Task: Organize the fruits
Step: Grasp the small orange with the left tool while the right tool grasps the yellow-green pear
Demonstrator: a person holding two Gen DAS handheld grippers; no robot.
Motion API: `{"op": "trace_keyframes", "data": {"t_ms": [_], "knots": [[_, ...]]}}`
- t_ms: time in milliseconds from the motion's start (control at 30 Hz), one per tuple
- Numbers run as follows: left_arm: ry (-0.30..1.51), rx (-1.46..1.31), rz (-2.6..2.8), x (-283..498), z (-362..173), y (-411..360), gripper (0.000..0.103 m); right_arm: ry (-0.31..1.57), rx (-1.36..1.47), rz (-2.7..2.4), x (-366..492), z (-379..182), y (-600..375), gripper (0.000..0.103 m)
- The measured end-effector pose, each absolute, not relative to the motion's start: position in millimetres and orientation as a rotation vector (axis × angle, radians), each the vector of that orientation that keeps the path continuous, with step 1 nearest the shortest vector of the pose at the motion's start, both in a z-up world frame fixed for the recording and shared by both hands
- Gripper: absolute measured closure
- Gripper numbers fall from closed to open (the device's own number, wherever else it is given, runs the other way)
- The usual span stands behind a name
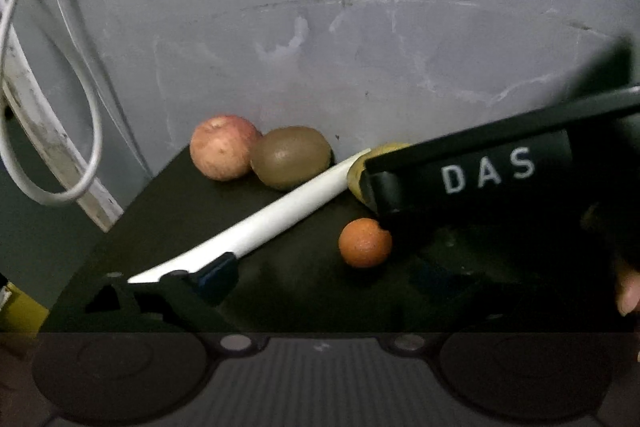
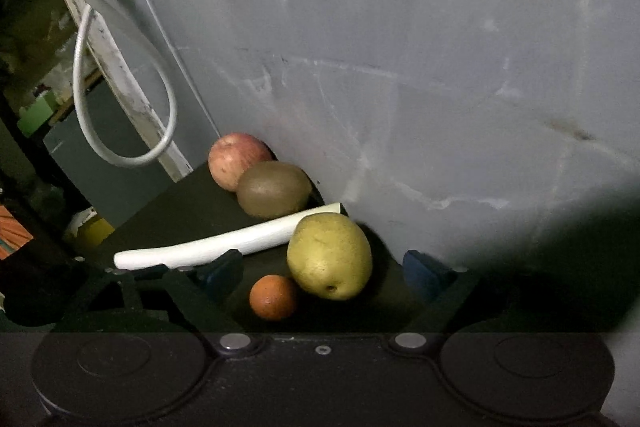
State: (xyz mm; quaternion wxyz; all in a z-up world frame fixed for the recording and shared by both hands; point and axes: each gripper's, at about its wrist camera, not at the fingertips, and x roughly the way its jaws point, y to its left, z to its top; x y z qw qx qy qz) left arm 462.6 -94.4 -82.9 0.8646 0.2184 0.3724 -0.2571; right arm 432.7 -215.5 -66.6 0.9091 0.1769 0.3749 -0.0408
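You're still lining up on the fruit pile, nothing grabbed yet.
Right gripper is hanging wide around the pear by the wall; left gripper is gaping empty near the orange, so you're needing to pick one and squeeze.

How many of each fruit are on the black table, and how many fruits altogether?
Apple: 1
Kiwi: 1
Pear: 1
Orange: 1
Total: 4 fruits
The white stick-shaped thing beside them is not counted.
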Motion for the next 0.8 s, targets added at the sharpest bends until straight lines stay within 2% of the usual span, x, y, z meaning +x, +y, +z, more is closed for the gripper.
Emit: {"op": "trace_keyframes", "data": {"t_ms": [267,433,500,667,733,800], "knots": [[0.797,0.408,-0.612,468.0,-86.1,-89.0,0.027,0.815,0.415,-0.098,448.5,-78.9,-215.2,0.019],[0.777,0.448,-0.665,464.5,-90.8,-95.1,0.042,0.835,0.451,-0.111,455.1,-86.8,-218.4,0.026],[0.779,0.443,-0.672,466.5,-92.1,-95.6,0.047,0.833,0.446,-0.119,455.1,-87.8,-218.7,0.032],[0.777,0.41,-0.683,475.8,-90.7,-95.2,0.052,0.842,0.455,-0.117,458.6,-92.2,-221.0,0.043],[0.781,0.403,-0.694,476.8,-93.0,-97.1,0.054,0.842,0.453,-0.113,459.2,-92.5,-220.4,0.043],[0.795,0.404,-0.711,477.5,-95.7,-100.4,0.064,0.84,0.441,-0.114,458.6,-92.6,-218.6,0.043]]}}
